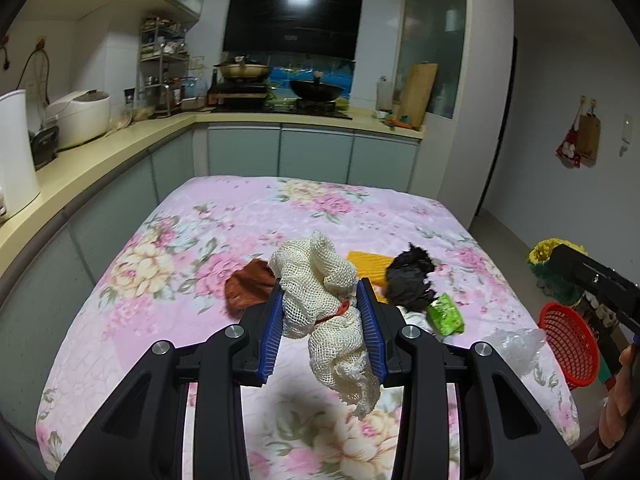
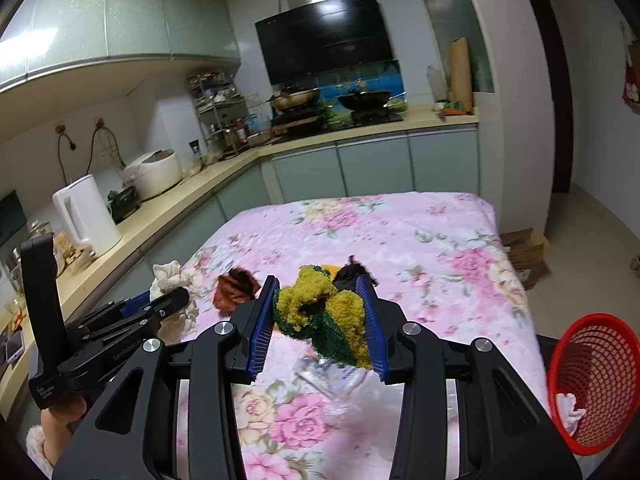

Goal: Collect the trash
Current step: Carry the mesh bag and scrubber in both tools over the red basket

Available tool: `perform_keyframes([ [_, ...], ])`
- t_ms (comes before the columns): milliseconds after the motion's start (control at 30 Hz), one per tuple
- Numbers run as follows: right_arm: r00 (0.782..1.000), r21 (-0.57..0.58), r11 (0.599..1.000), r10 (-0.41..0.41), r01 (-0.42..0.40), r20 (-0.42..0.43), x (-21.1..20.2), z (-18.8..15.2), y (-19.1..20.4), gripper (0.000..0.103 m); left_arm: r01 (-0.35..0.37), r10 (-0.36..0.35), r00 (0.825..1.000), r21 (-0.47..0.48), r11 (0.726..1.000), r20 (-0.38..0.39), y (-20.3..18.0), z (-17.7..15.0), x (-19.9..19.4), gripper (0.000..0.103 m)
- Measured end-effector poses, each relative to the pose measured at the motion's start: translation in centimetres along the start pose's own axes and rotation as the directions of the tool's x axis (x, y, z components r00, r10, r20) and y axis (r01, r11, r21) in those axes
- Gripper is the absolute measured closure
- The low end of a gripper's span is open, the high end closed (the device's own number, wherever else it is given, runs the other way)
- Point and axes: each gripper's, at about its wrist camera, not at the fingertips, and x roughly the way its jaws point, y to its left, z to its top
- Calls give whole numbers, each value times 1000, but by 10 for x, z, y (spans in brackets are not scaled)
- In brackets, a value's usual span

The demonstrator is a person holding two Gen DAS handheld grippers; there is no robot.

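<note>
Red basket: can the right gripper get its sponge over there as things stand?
Probably yes. The right gripper is shut on the yellow-green sponge, and the red basket sits beside the table on its right, nothing between.

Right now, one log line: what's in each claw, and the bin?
left claw: shut on cream mesh bag | right claw: shut on yellow-green scrubber | both clear of table | red basket: white scrap inside

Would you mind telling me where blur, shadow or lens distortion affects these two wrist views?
Left wrist view: the countertop bows from fisheye distortion, and a soft shadow lies under the mesh bag. Right wrist view: the clear plastic looks smeared, and the cabinets curve and catch glare.
</note>
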Motion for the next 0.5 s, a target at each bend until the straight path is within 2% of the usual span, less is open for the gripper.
perform_keyframes([
  [500, 993, 96, 991, -98, 92, 59, -36, 5, -60, 64, 106, -107, 994, 91, 990, 9, -63, 12, 7, 69],
])
